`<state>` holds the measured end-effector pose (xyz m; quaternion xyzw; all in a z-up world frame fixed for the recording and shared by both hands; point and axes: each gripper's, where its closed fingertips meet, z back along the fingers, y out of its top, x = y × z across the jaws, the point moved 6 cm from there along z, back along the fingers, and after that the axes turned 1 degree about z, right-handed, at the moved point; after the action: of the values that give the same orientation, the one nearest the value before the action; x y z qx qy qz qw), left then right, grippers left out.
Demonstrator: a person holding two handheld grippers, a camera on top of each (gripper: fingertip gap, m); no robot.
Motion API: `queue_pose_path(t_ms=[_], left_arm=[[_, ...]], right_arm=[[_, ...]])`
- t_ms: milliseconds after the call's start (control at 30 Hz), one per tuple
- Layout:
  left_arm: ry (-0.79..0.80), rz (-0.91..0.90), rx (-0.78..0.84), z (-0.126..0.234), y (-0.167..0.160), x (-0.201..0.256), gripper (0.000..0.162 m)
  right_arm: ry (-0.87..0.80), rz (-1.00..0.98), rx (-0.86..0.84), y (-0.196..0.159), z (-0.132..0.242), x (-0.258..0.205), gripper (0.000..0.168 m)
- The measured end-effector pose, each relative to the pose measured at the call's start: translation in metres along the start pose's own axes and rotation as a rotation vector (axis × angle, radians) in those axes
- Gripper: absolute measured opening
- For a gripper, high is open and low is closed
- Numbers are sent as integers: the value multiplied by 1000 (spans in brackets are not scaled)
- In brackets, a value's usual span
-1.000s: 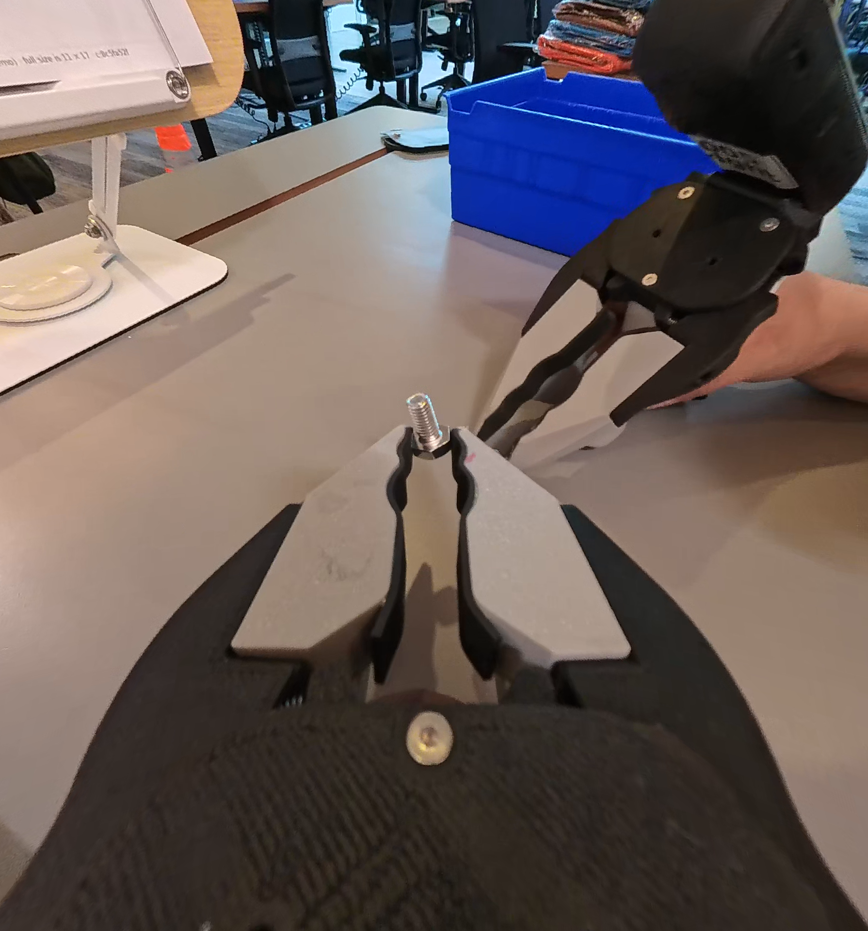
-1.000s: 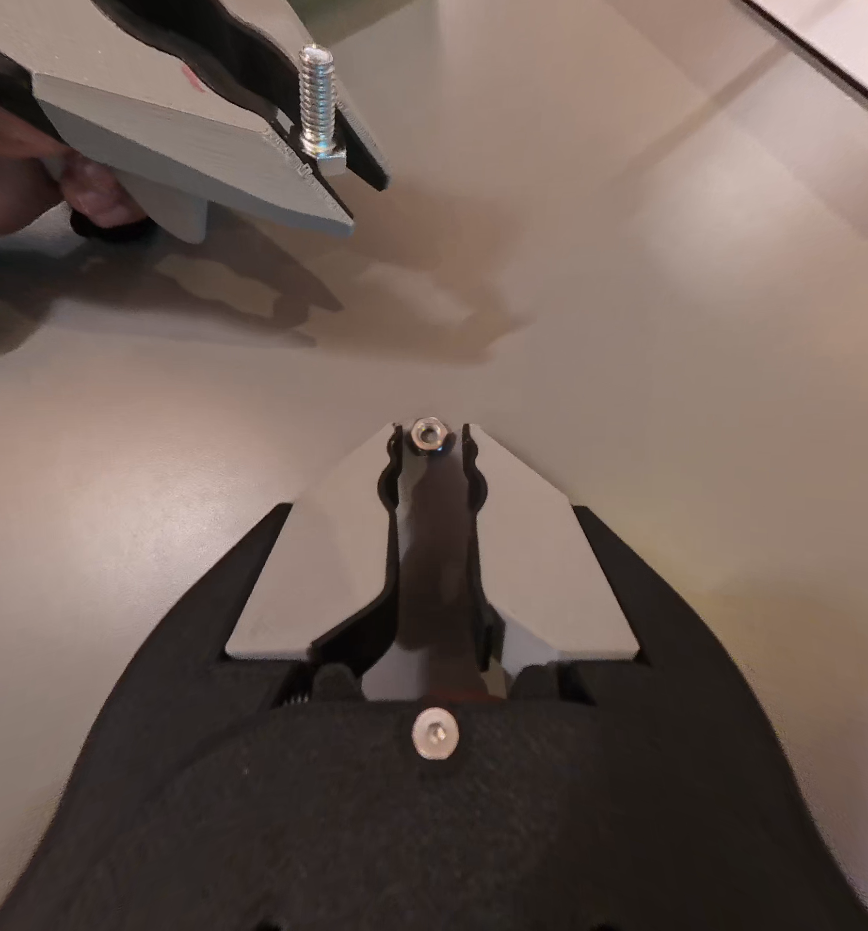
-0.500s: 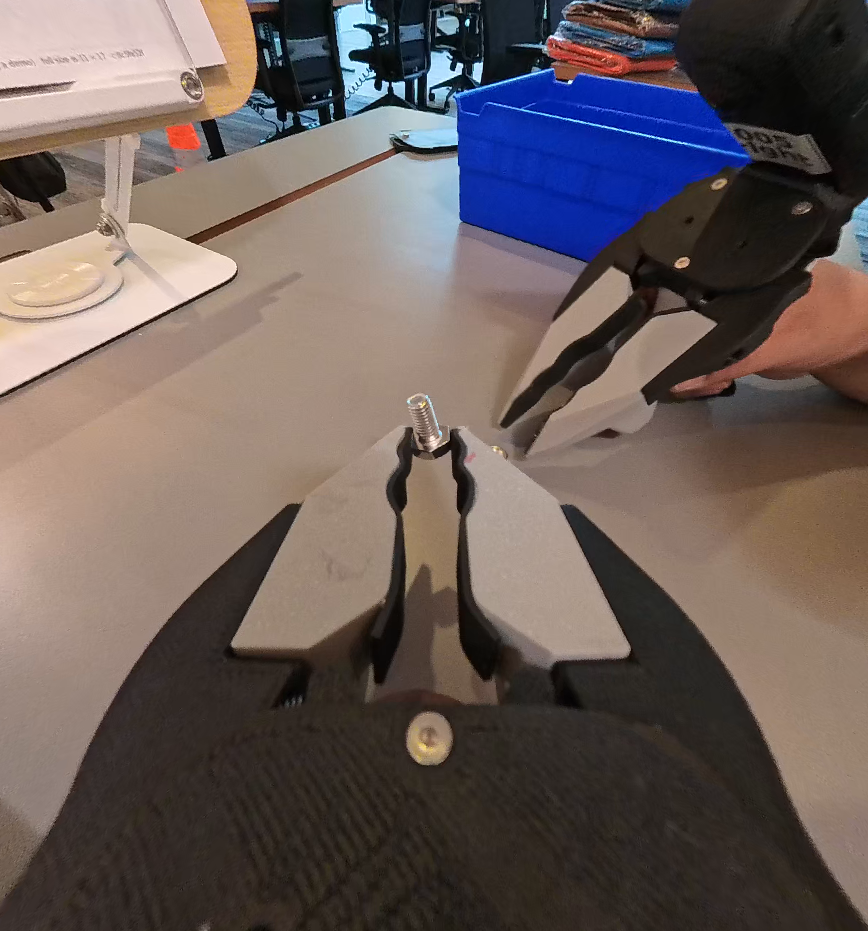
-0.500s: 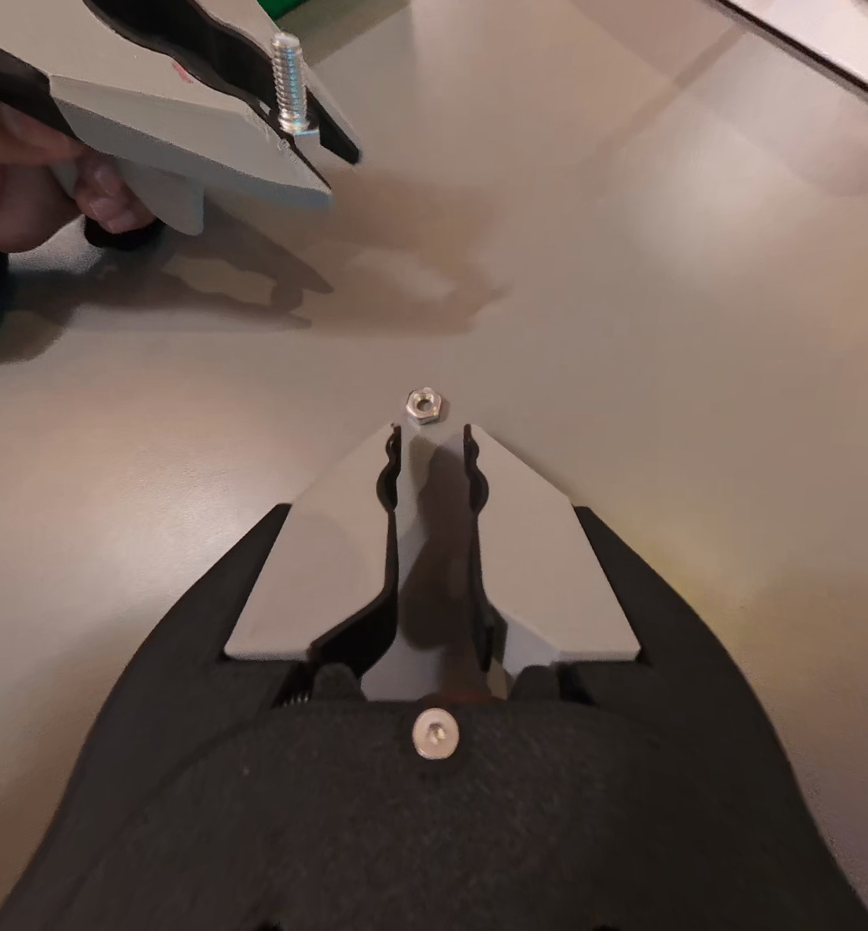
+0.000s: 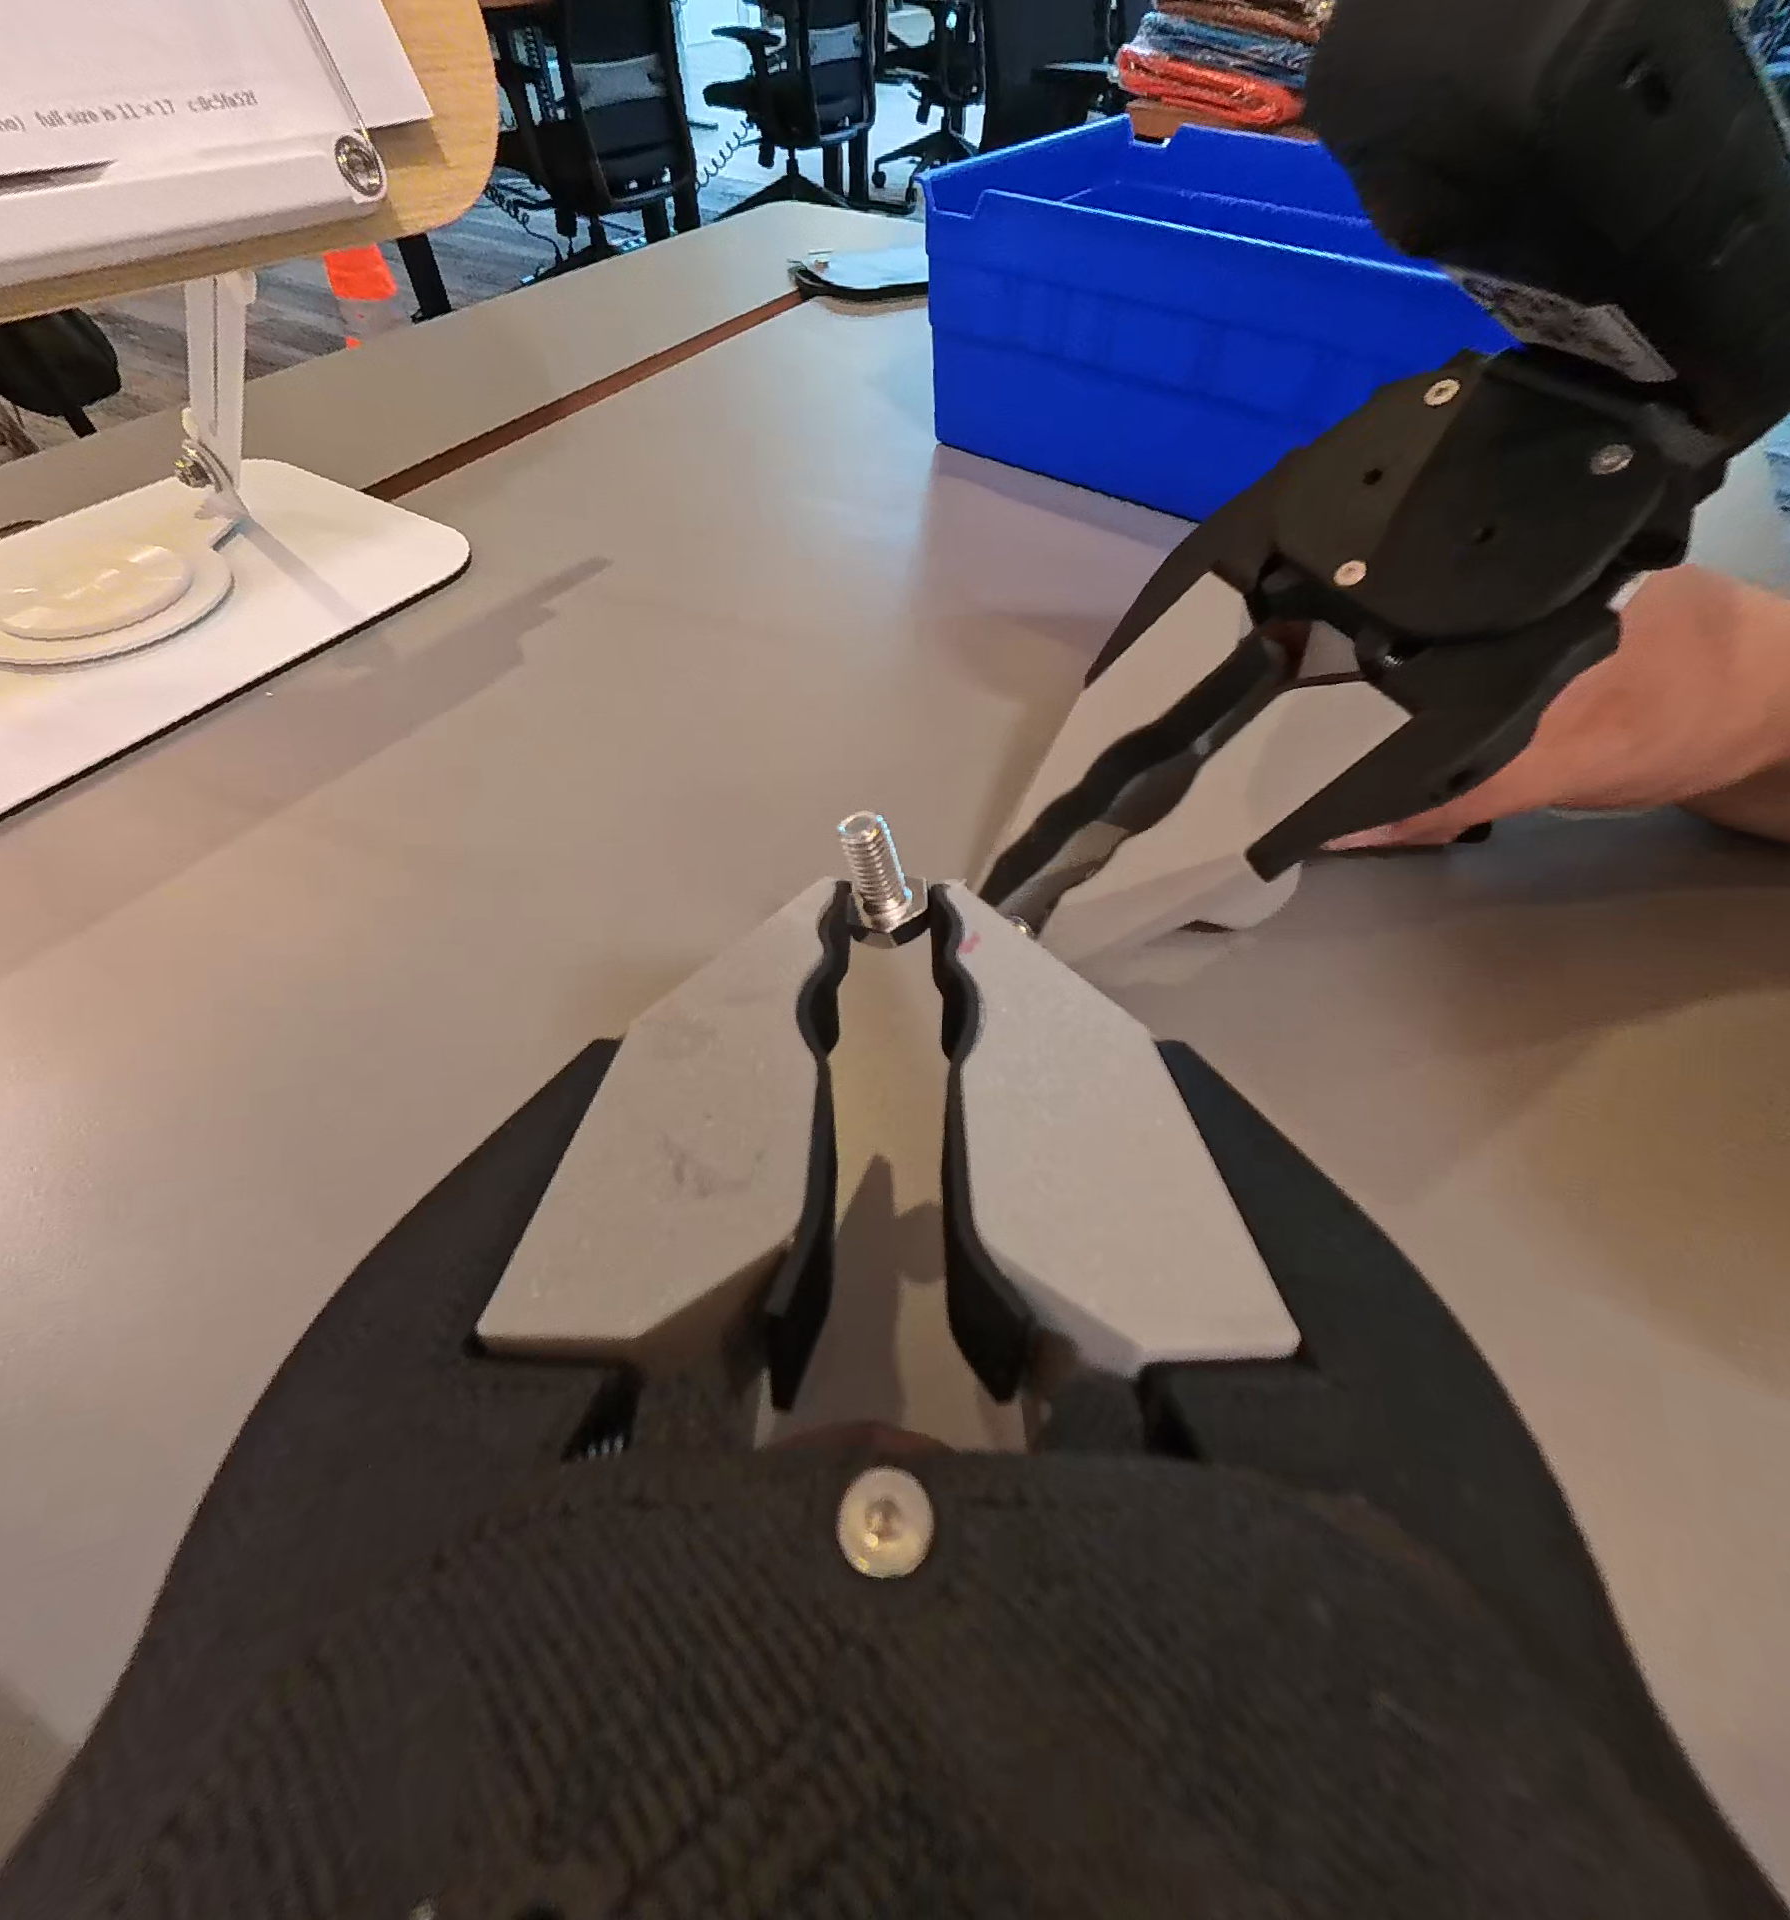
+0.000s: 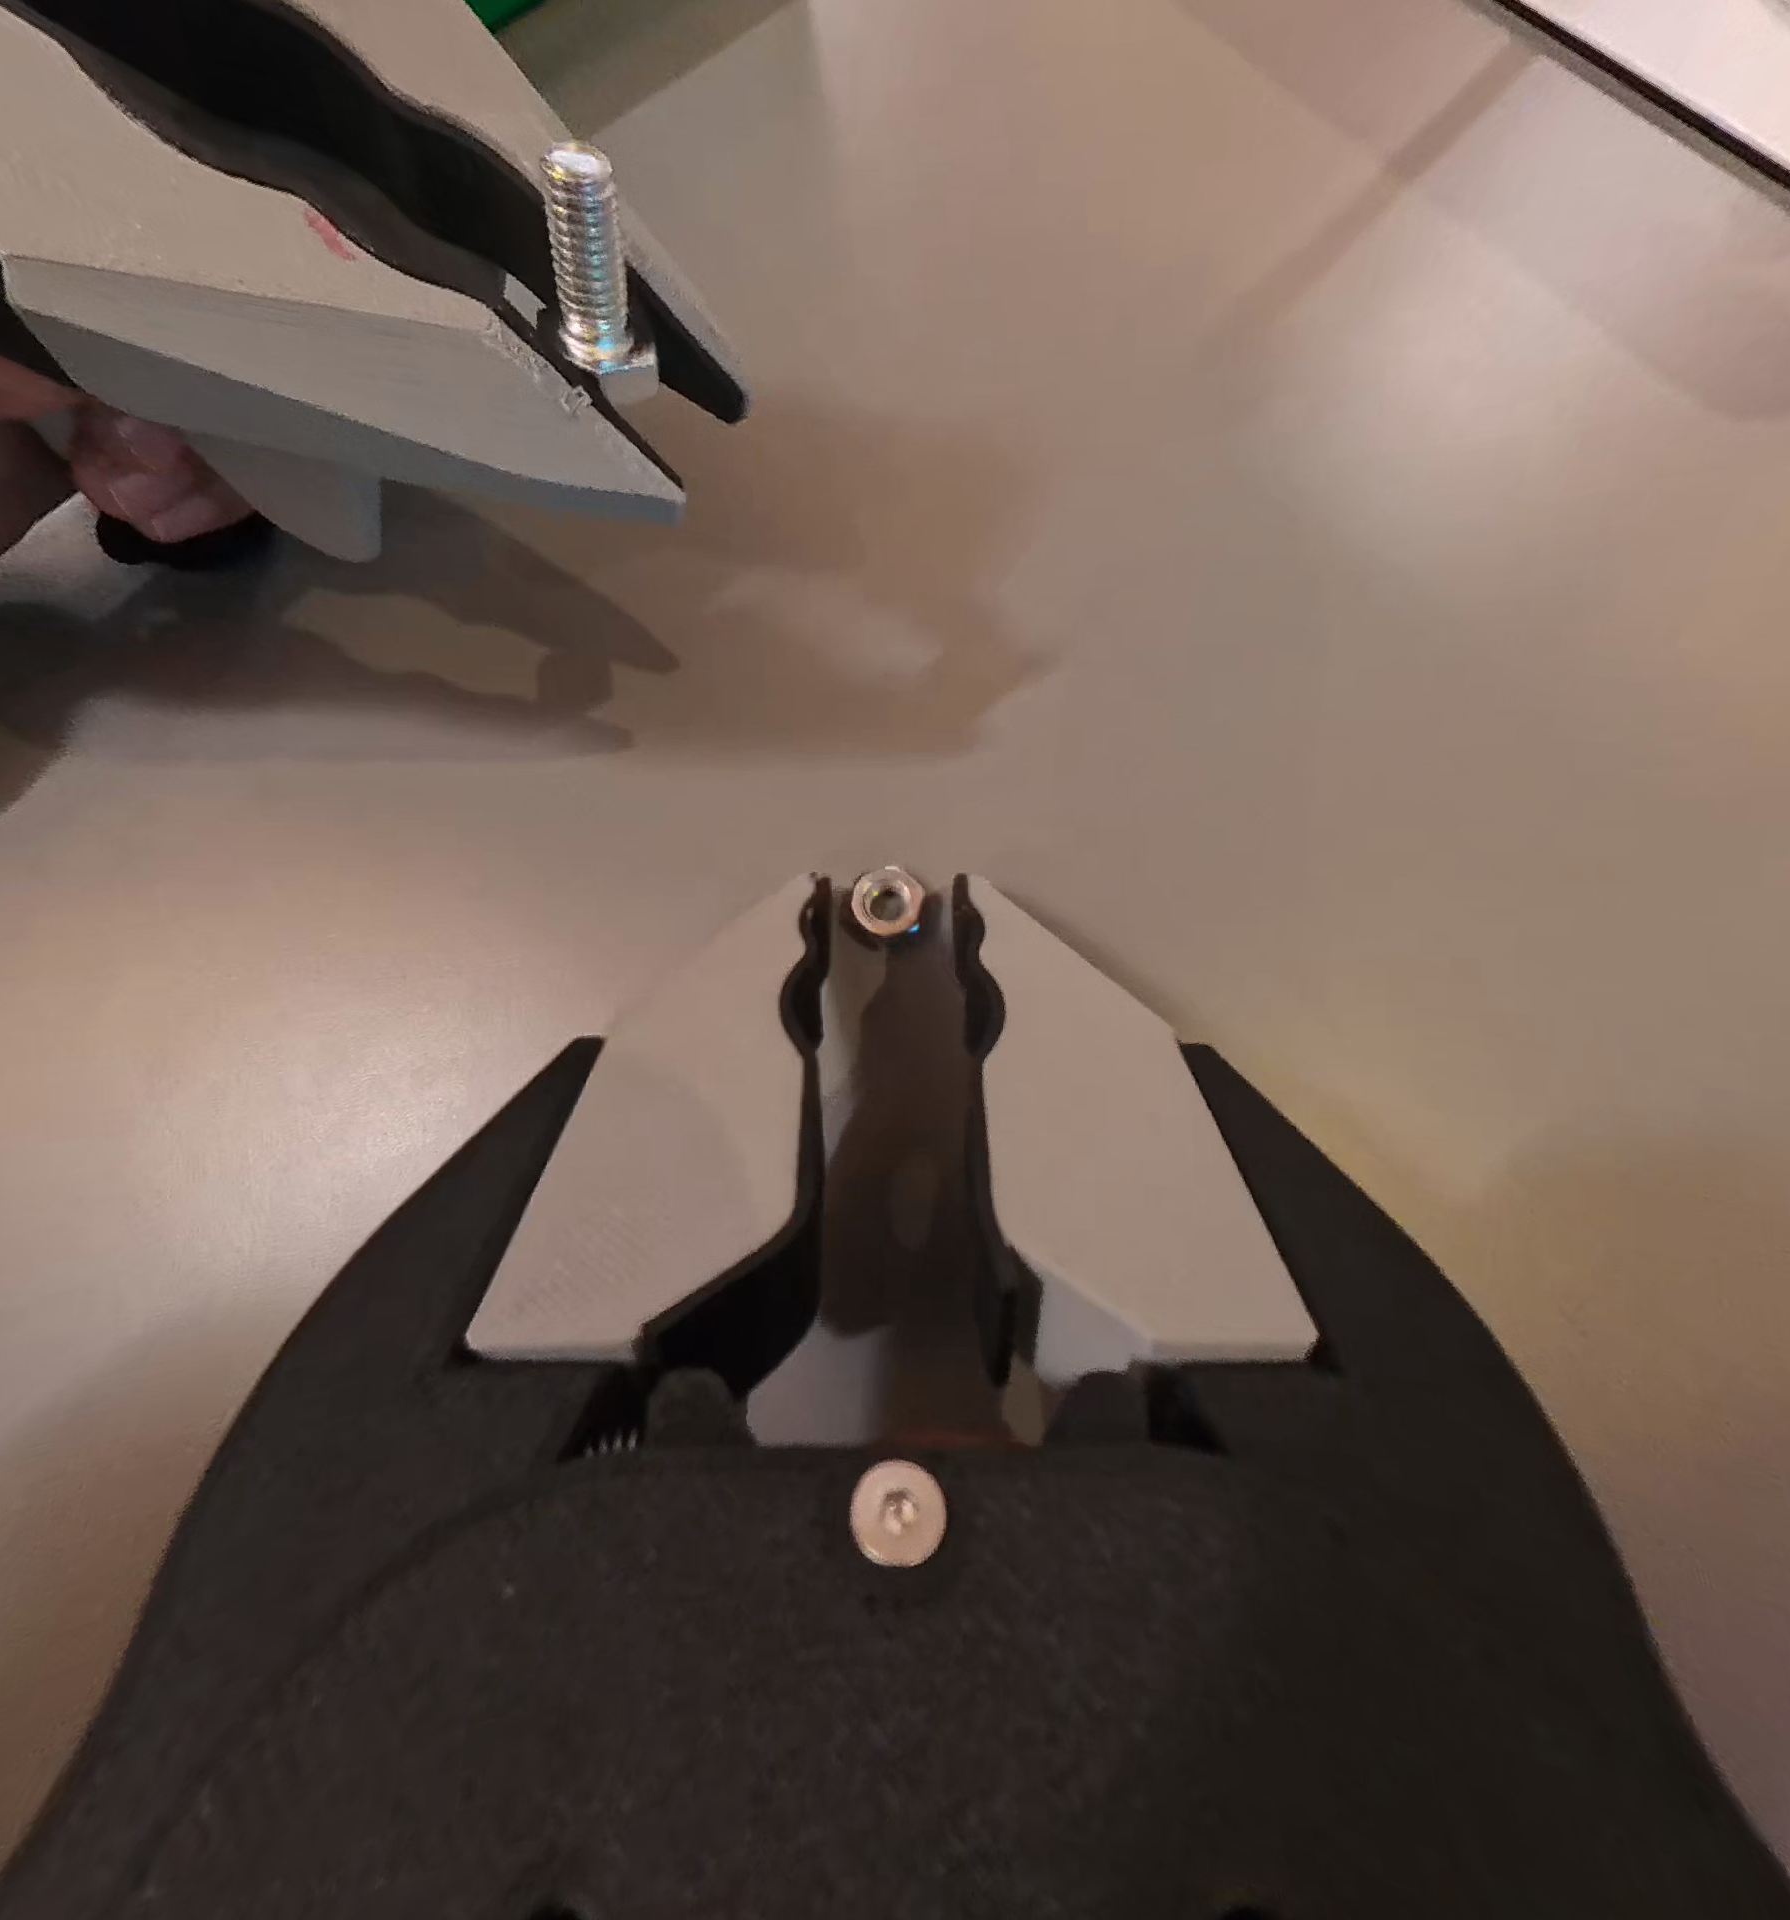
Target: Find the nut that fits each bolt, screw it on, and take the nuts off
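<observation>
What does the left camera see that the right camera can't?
Only the left wrist view shows the blue bin, a white stand holding papers, and office chairs behind the table. Only the right wrist view clearly shows the small nut lying between the right tongs' tips, with gaps on both sides. Both show the bolt upright, its head pinched in the left tongs, the grey table, and each other's tongs.
</observation>
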<state>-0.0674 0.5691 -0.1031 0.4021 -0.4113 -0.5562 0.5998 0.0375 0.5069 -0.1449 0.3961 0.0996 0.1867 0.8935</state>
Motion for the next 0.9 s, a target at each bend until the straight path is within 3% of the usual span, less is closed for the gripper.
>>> queue_pose_path(t_ms=[33,300,533,700,900], left_arm=[[-1,0,0,0,0,0,12],[-24,-1,-12,-3,-2,3,12],[-114,-32,9,-3,3,17,12],[-198,-76,27,-3,8,32,12],[-205,11,21,-3,11,26,12]], right_arm=[[-3,8,-1,0,0,-1,13],[-3,55,24,6,9,1,11],[157,108,108,56,50,0,11],[269,142,66,91,68,-3,11],[341,191,29,119,77,-19,11]])
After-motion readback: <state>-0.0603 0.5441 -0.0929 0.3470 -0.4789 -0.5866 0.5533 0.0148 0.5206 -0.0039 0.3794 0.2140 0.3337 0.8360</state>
